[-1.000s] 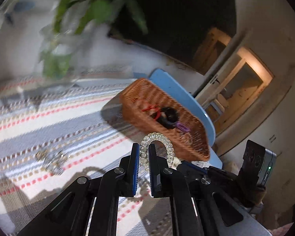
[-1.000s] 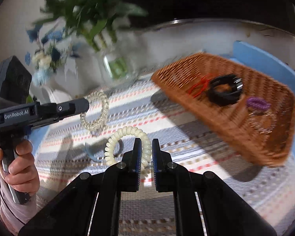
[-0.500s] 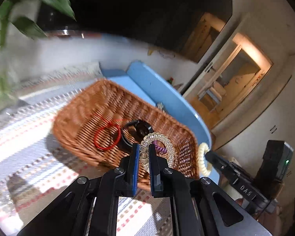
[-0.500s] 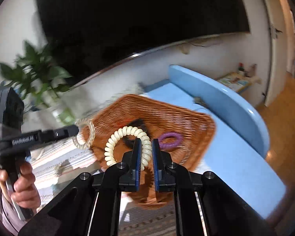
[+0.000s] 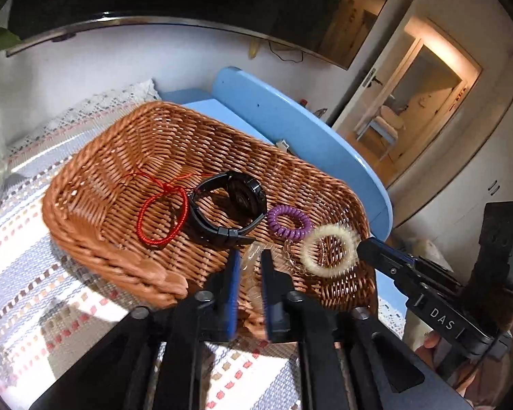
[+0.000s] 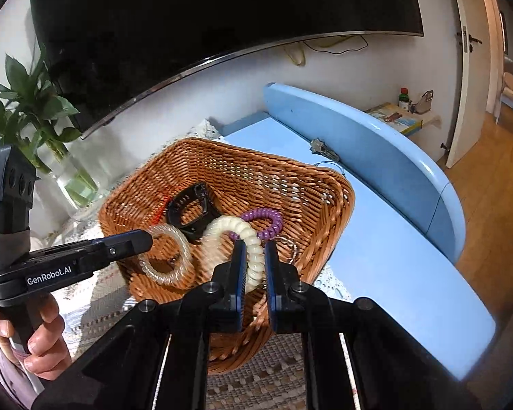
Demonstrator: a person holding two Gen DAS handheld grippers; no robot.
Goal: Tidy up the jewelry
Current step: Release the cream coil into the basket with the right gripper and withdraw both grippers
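Note:
A brown wicker basket (image 5: pixel 95 177) (image 6: pixel 311 184) stands on a striped cloth. In it lie a red cord bracelet (image 5: pixel 160 215), a black watch (image 5: pixel 229 205) (image 6: pixel 188 212), a purple coil band (image 5: pixel 289 222) (image 6: pixel 266 218) and a thin chain (image 5: pixel 290 259). My left gripper (image 5: pixel 249 266) (image 6: pixel 147 239) is shut on a clear coil bracelet (image 6: pixel 166 259) (image 5: pixel 251 263) over the basket. My right gripper (image 6: pixel 254 259) (image 5: pixel 362 247) is shut on a cream coil bracelet (image 6: pixel 236 239) (image 5: pixel 328 251), also over the basket.
The striped cloth (image 5: pixel 34 294) covers a blue table (image 6: pixel 386 259) with a raised blue rim (image 6: pixel 359 136). A glass vase with a green plant (image 6: pixel 68 177) stands at the back left. A dark TV (image 6: pixel 222 17) hangs on the wall. Keys (image 6: pixel 321 150) lie behind the basket.
Both grippers have moved from the cloth to over the basket, each carrying its coil bracelet. The bracelets now hang low inside the basket.

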